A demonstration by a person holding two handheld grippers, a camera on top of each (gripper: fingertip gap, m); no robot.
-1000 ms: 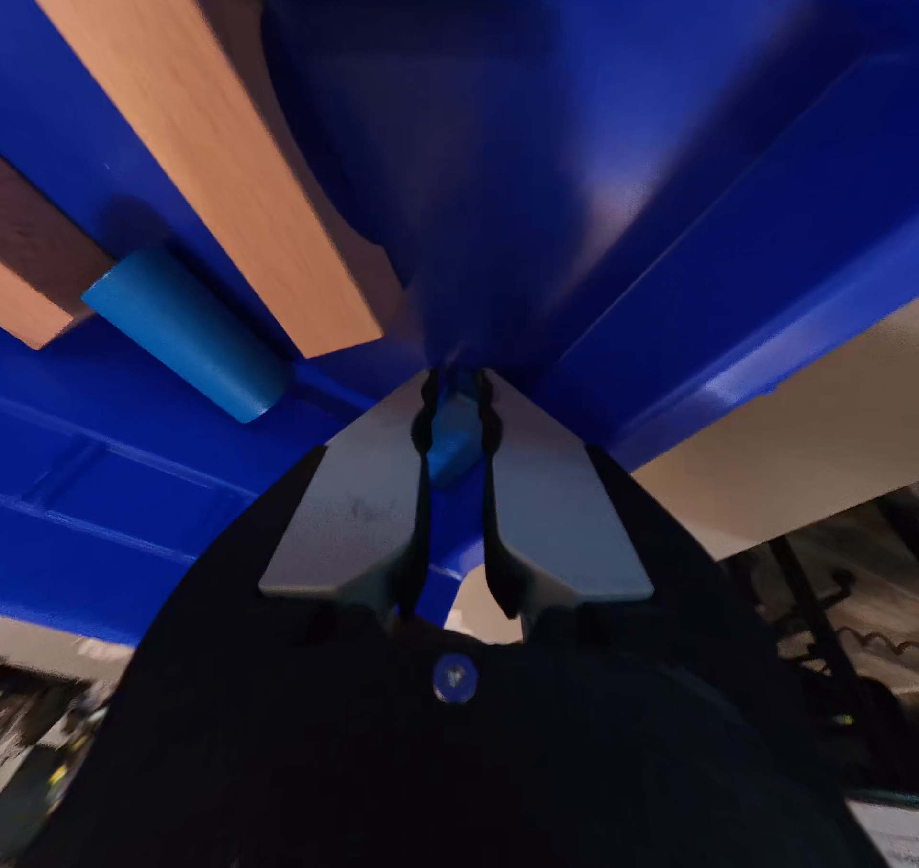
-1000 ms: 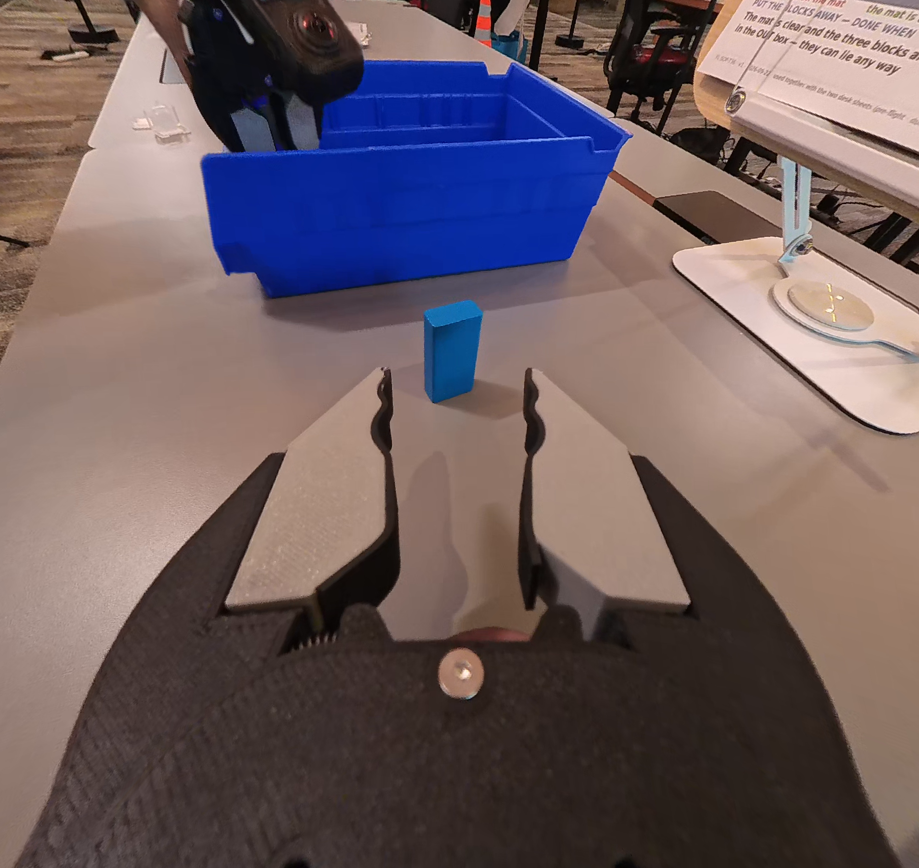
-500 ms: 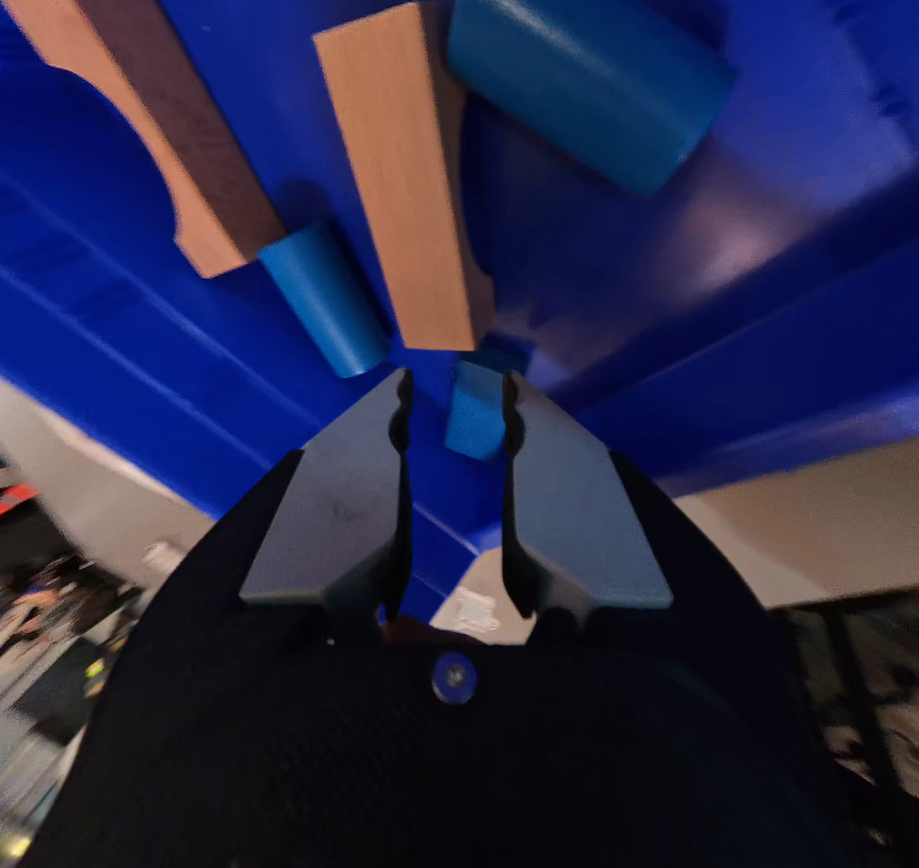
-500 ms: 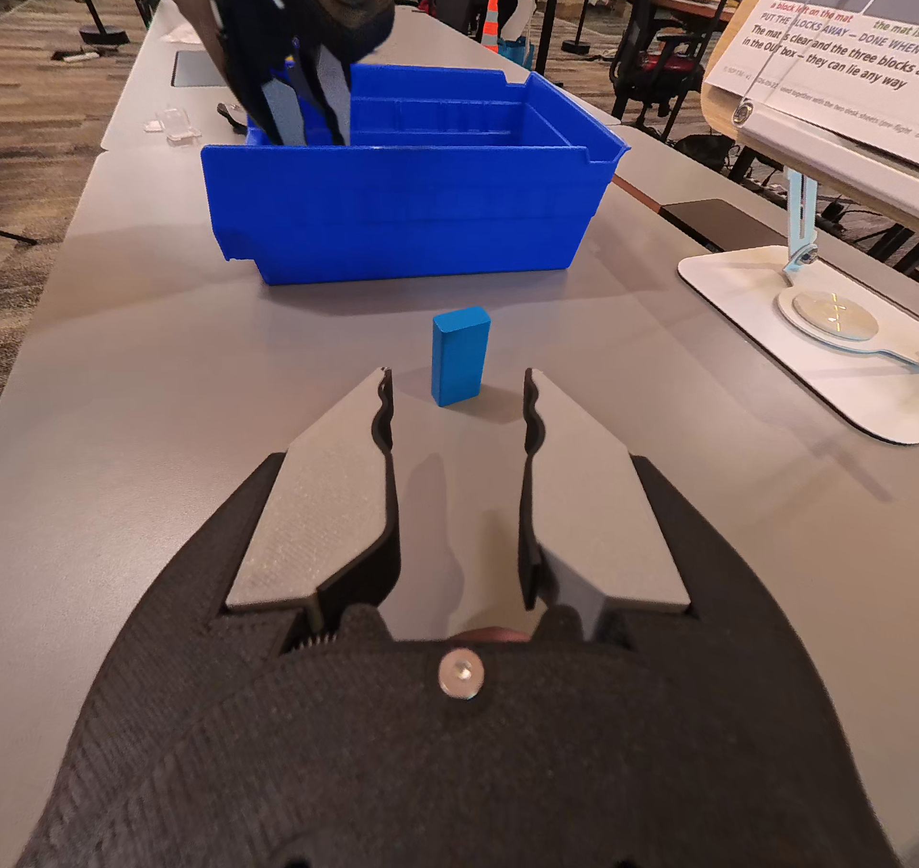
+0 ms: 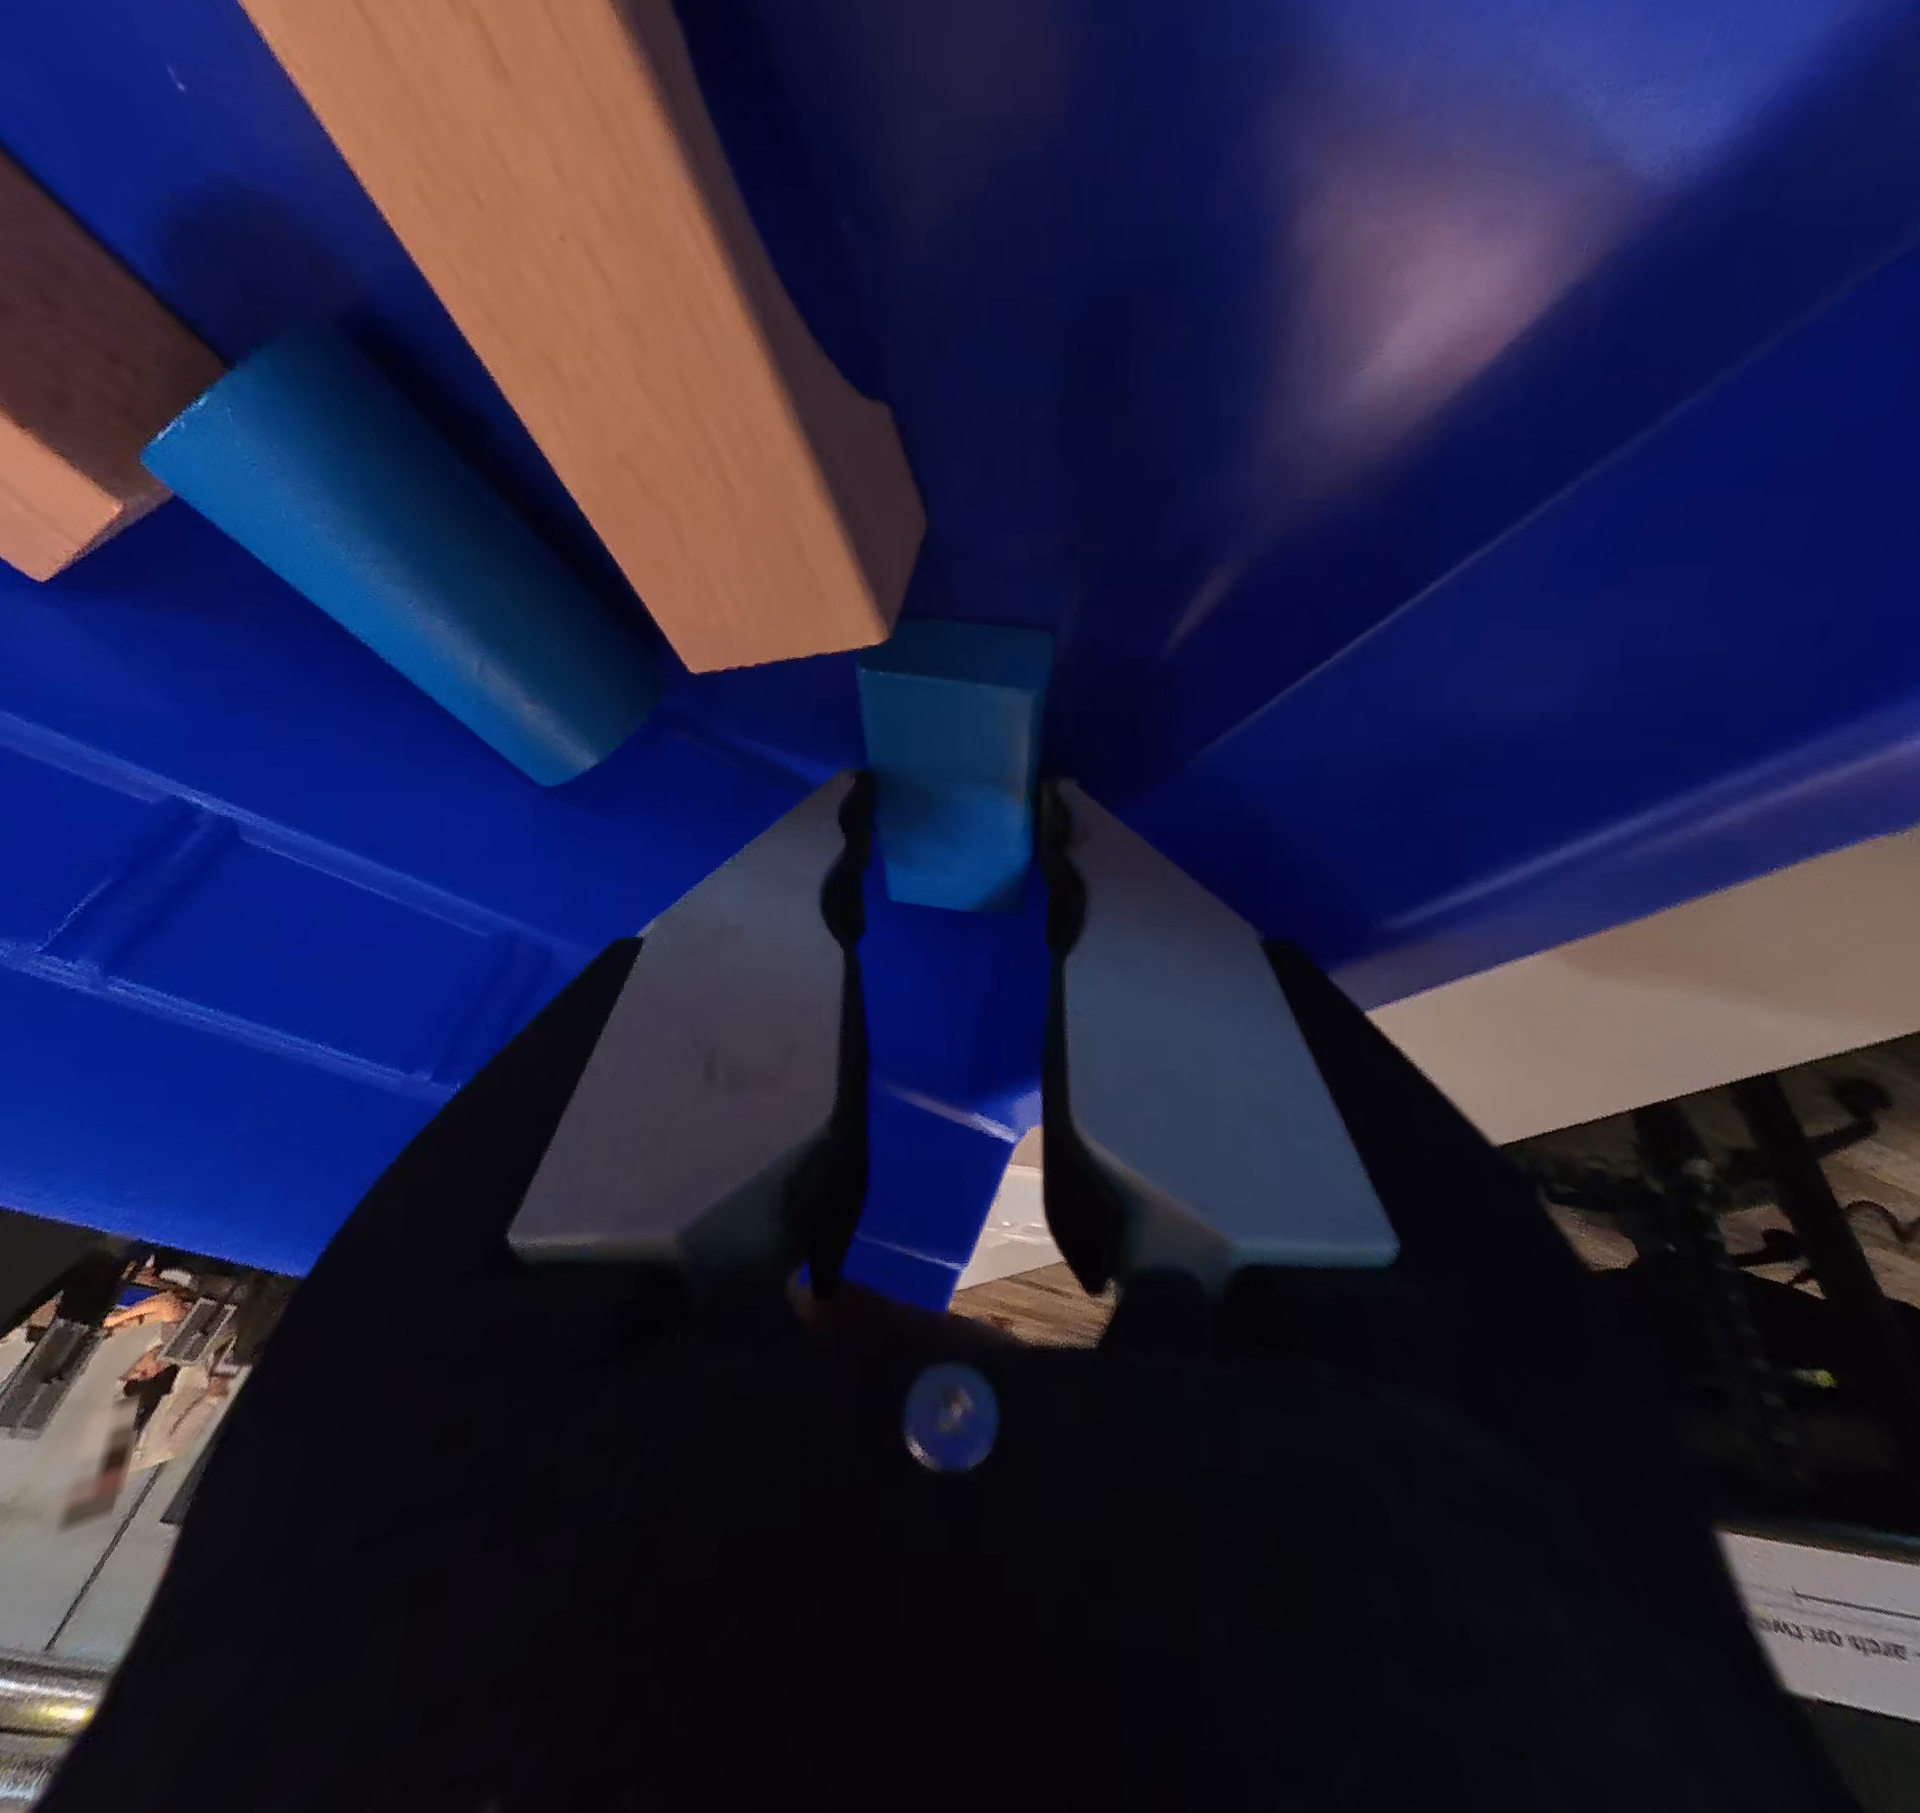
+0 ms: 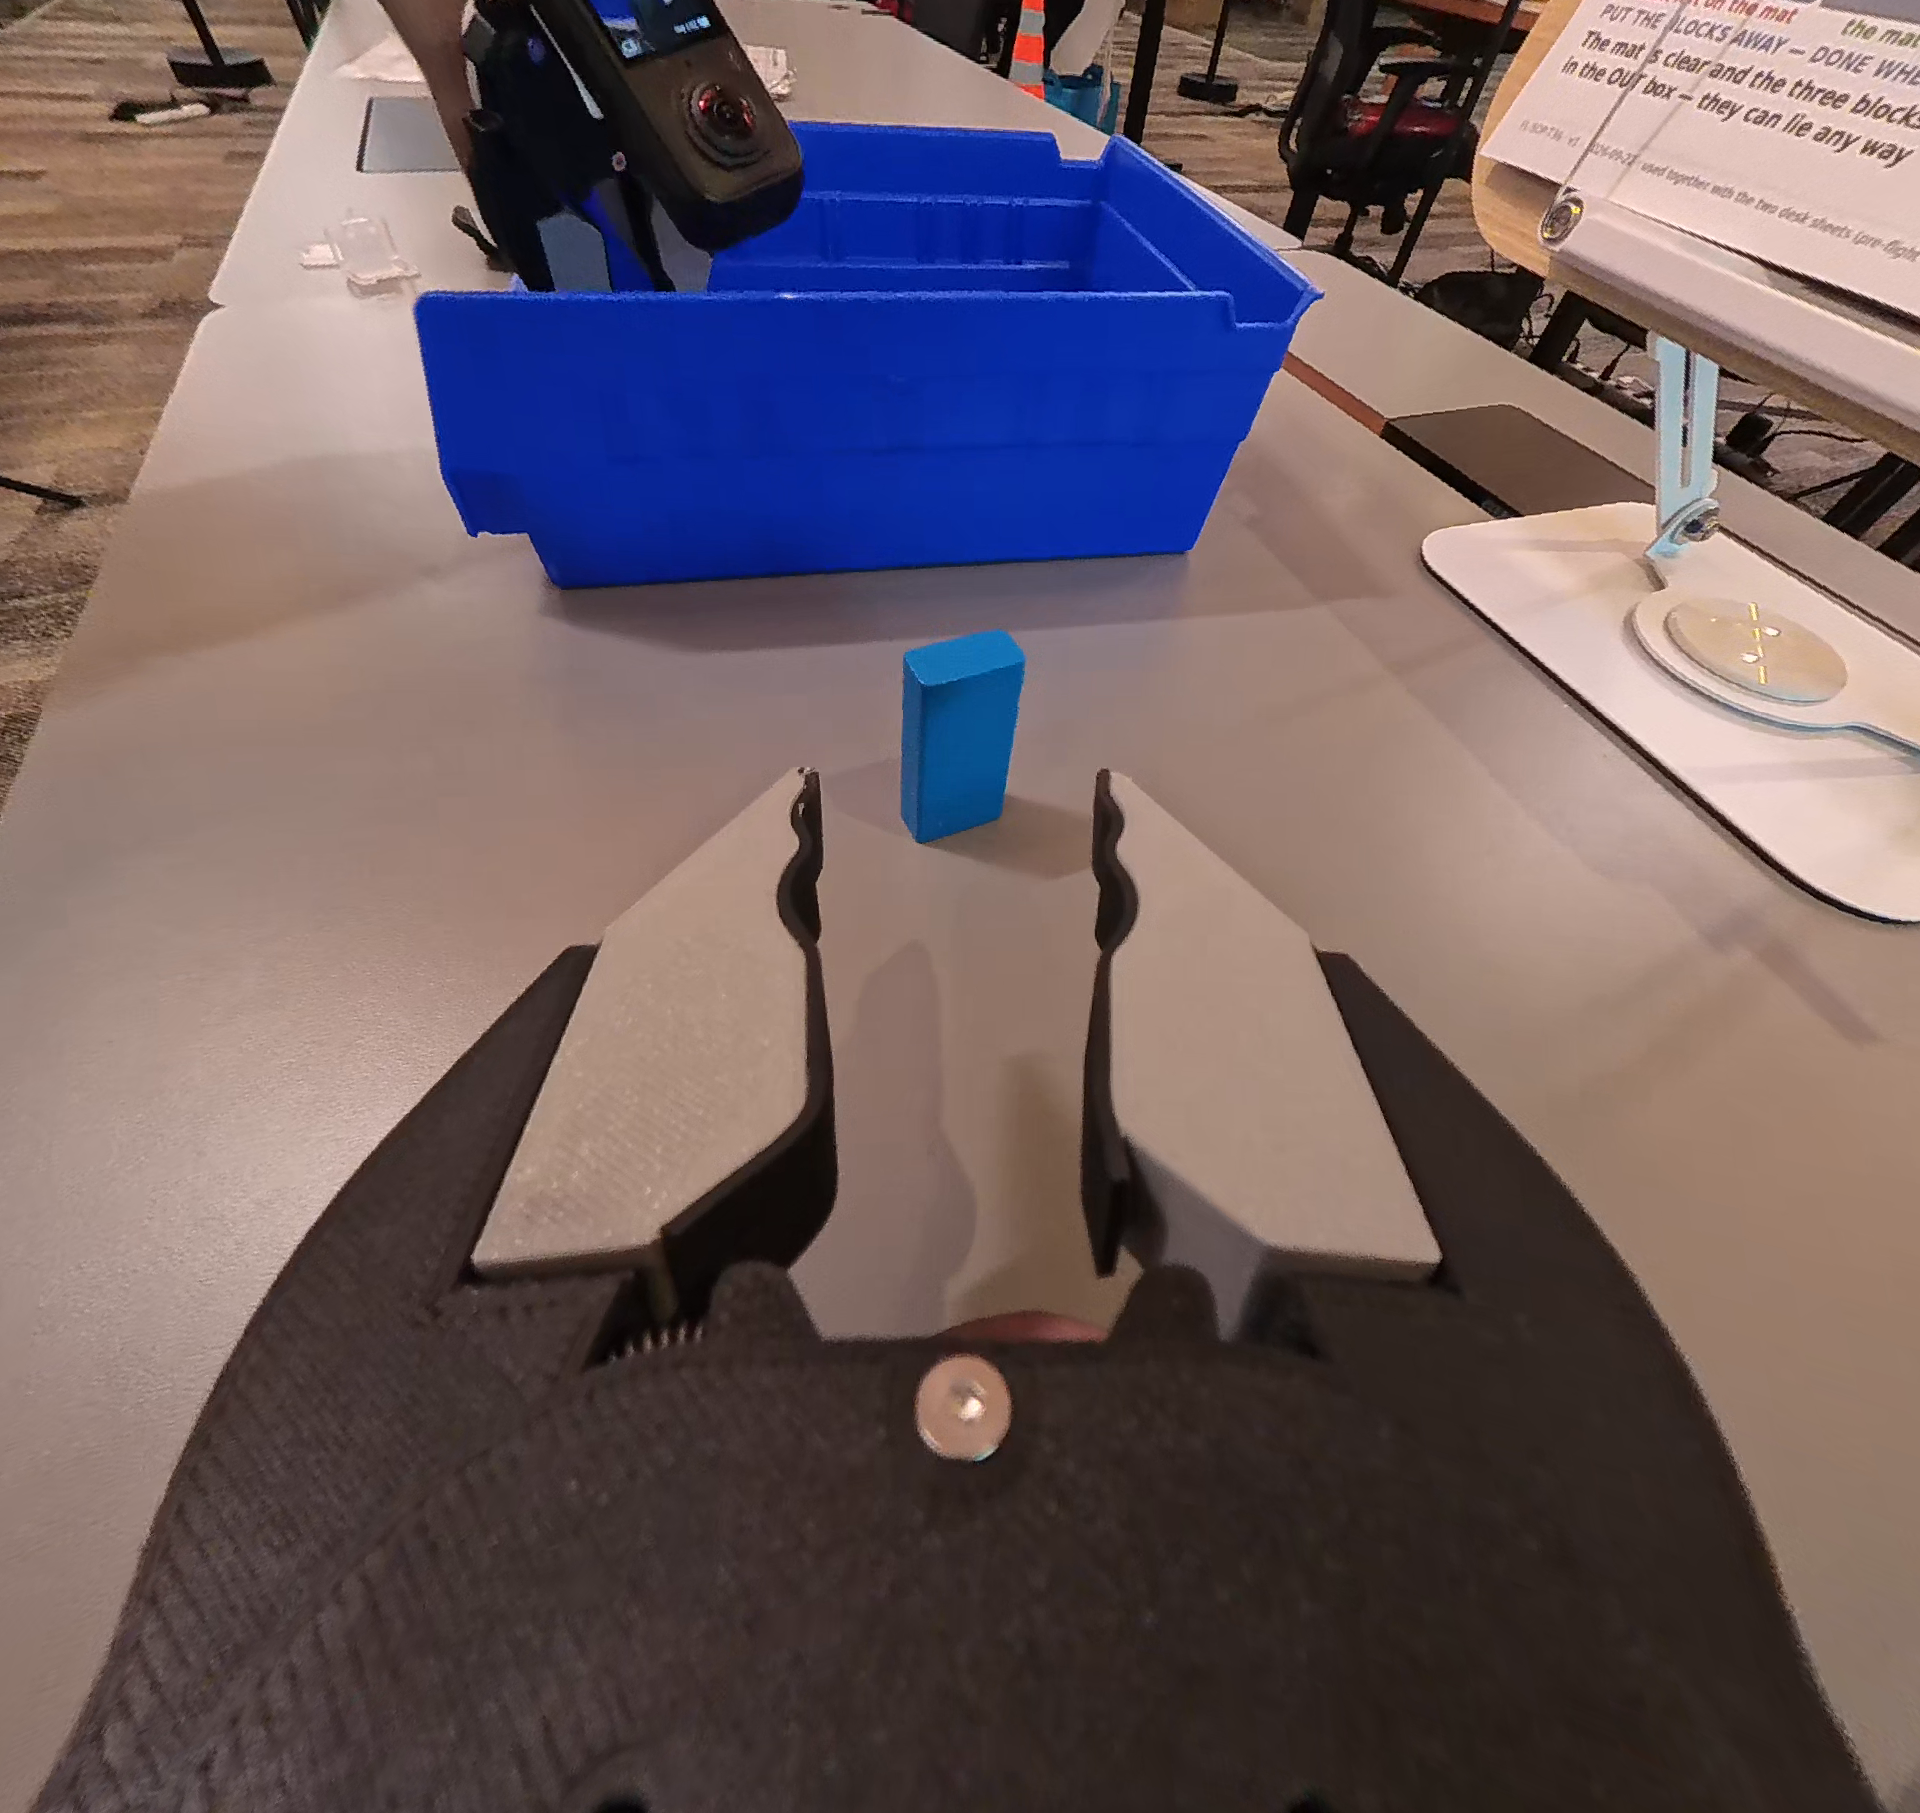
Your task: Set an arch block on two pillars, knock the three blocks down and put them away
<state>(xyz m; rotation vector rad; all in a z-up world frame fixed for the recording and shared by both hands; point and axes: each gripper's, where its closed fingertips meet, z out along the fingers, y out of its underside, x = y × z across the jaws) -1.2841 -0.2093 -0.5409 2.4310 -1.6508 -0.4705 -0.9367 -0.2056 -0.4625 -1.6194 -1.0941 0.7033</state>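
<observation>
Holding wooden arch [image 5: 540, 236], blue cyl [image 5: 416, 558], blue bin [image 6: 831, 433], both tools agape, nothing gripped

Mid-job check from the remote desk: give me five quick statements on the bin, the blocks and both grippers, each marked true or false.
1. A blue block stands upright on the table, outside the blue bin. True.
2. The right gripper is clamped on that block. False: its jaws are open and the block stands just ahead of the fingertips.
3. The left gripper reaches into the bin. True.
4. The bin holds only blue blocks. False: wooden blocks lie there too, beside a blue cylinder.
5. A small blue block lies between the left fingertips. True.
</observation>
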